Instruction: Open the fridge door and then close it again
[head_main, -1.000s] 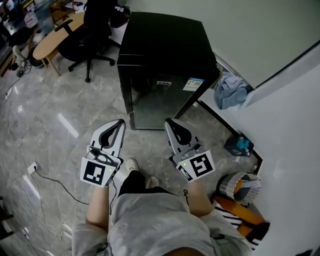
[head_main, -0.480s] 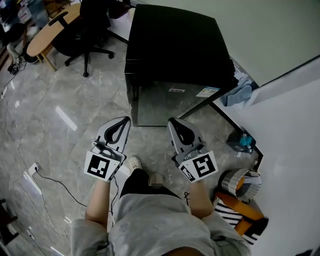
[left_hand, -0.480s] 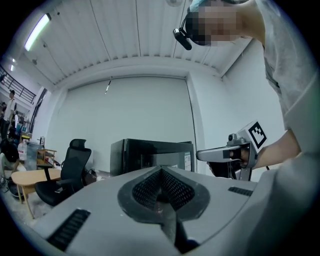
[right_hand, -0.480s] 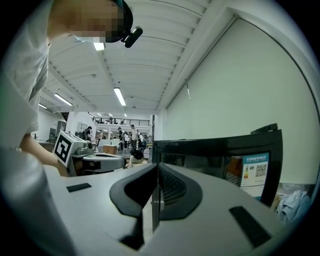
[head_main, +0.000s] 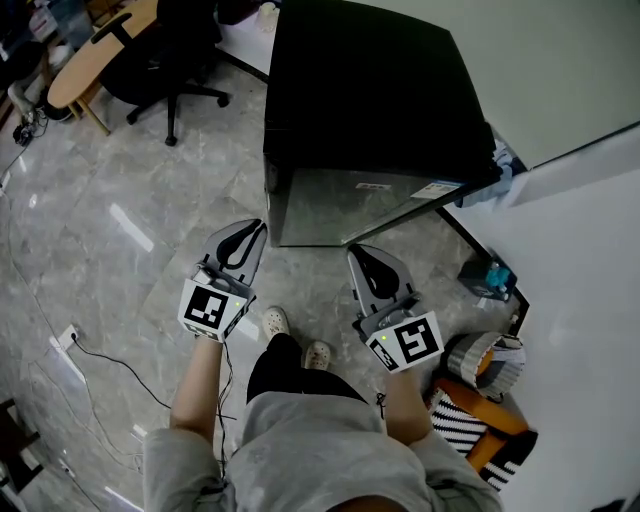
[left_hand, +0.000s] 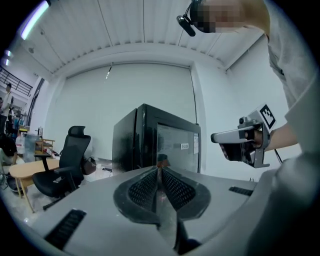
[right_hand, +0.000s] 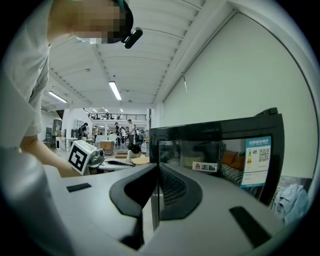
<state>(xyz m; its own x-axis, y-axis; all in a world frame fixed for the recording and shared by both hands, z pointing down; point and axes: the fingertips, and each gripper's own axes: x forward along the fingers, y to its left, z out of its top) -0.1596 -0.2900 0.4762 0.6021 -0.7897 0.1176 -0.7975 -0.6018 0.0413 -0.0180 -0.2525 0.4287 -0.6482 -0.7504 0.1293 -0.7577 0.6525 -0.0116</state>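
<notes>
Black compact fridge (head_main: 365, 100) with a reflective glass door (head_main: 350, 205) stands on the grey marble-look floor (head_main: 130, 200) against the pale wall, door closed. Two labels are stuck on the glass. Reflections cover the door, so I can't tell what's inside. Left gripper (head_main: 256, 230) is just in front of the fridge's left front corner, jaws clenched together, nothing between them. Right gripper (head_main: 354, 254) is in front of the door's right half, clear of it, jaws also pressed together and empty. Right of the fridge by the wall: crumpled blue cloth (head_main: 503, 165), then a small dark open box (head_main: 488, 282) holding a teal item. Farther out front-right is a round grey-and-white striped basket (head_main: 482, 362) with something orange in it, unclear what. Left of the fridge, well apart: black office chair (head_main: 165, 60) and light wooden table (head_main: 95, 70).
</notes>
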